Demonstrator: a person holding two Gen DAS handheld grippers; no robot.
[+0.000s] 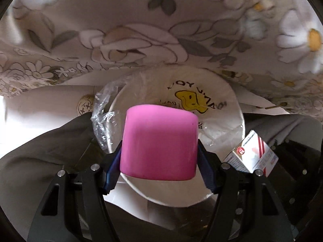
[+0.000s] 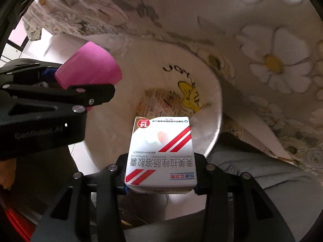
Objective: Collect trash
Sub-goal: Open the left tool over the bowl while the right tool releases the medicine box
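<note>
My left gripper (image 1: 159,161) is shut on a pink cup (image 1: 159,141), its blue pads pressing on both sides. It hangs right above a white bin (image 1: 240,117) with a clear plastic liner and a yellow cartoon print. My right gripper (image 2: 160,171) is shut on a white medicine box (image 2: 161,151) with red stripes, also above the bin (image 2: 219,109). A crumpled wrapper (image 2: 159,98) lies inside the bin. In the right wrist view the pink cup (image 2: 88,66) and the left gripper (image 2: 66,80) sit at the left. The box (image 1: 252,153) shows at the right of the left wrist view.
A floral cloth (image 1: 141,30) hangs over an edge behind the bin and fills the top of both views (image 2: 262,60). Grey fabric (image 1: 40,151) lies on both sides of the bin. A pale floor (image 1: 40,104) shows to the left.
</note>
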